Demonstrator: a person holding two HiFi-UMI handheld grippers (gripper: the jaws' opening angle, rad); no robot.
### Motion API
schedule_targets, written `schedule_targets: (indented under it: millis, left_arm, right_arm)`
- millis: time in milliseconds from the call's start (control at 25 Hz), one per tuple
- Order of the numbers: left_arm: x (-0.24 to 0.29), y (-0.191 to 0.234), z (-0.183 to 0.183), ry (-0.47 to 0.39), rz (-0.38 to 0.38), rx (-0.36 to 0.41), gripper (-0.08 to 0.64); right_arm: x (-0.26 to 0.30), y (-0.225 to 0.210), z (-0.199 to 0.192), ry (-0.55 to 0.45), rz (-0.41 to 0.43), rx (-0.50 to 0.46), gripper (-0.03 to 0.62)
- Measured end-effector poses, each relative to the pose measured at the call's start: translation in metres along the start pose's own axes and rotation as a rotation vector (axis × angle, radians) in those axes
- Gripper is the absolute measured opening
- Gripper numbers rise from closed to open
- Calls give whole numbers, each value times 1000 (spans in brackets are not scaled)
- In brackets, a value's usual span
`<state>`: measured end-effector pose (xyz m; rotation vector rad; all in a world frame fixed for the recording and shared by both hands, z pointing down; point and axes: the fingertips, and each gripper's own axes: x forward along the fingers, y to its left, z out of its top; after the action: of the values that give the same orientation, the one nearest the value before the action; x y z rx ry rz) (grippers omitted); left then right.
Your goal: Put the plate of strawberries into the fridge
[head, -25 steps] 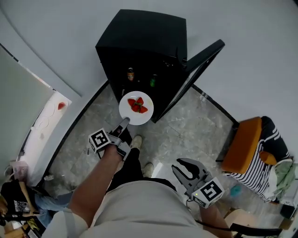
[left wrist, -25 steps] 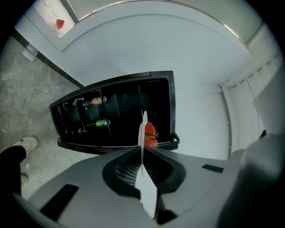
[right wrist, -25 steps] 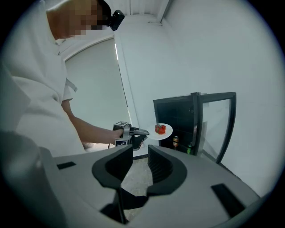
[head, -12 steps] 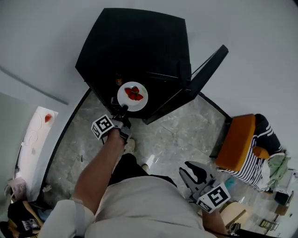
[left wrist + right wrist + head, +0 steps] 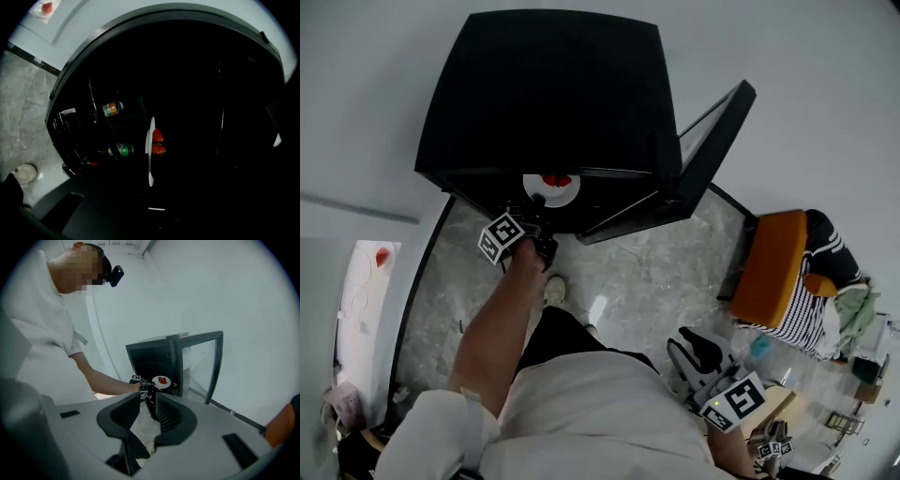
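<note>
The white plate (image 5: 550, 188) with red strawberries (image 5: 555, 180) sits half under the top edge of the black fridge (image 5: 548, 94), at its open front. My left gripper (image 5: 538, 204) is shut on the plate's near rim. In the left gripper view the plate (image 5: 150, 145) shows edge-on in the dark interior, with the strawberries (image 5: 158, 142) on its right face. The fridge door (image 5: 708, 141) stands open to the right. My right gripper (image 5: 698, 354) hangs open and holds nothing, low at my right side. In the right gripper view, the plate (image 5: 161, 380) is at the fridge (image 5: 152, 357) opening.
An orange can (image 5: 111, 108) and a green can (image 5: 123, 150) lie on shelves left of the plate. An orange seat (image 5: 776, 267) with striped cloth (image 5: 820, 305) stands at the right. A white table (image 5: 366, 281) is at the left. My shoe (image 5: 553, 289) rests on the marble floor.
My left gripper has carried the plate forward, from in front of the fridge to inside its opening. My head has moved over the fridge. The right gripper stays low and open.
</note>
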<state>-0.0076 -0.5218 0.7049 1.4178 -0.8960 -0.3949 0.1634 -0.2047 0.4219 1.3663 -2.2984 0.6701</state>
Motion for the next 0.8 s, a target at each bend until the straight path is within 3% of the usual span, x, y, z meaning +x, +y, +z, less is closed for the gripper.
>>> schedule_targets:
  millis: [440,800]
  left_arm:
    - [26,14,21,-16,110,80,25]
    - [32,23,31,-1,349,407,67]
  right_arm:
    - [1,-10,1,9,-33,56,114]
    - [-6,-14,-5,14,-44,73,114]
